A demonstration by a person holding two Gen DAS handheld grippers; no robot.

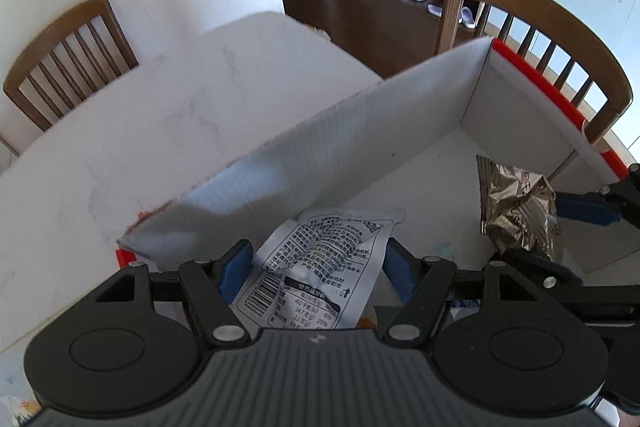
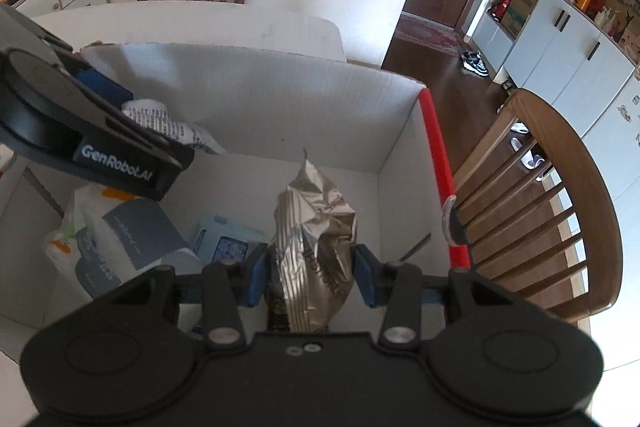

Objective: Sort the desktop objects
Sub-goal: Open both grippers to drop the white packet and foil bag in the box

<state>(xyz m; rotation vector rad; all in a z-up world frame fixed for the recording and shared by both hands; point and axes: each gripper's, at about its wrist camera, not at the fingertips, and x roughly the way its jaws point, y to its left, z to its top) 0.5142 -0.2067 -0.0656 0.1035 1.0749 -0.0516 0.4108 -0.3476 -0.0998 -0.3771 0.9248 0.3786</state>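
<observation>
The left claw (image 1: 316,267) grips a white printed packet (image 1: 316,267); the right claw (image 2: 312,271) grips a crinkled gold bag (image 2: 316,247). Both hang inside a white box (image 2: 280,87) on a white tabletop (image 1: 160,115), wooden chairs (image 2: 560,207) around.

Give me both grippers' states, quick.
Left gripper: shut on the white packet.
Right gripper: shut on the foil bag, over the box.
</observation>
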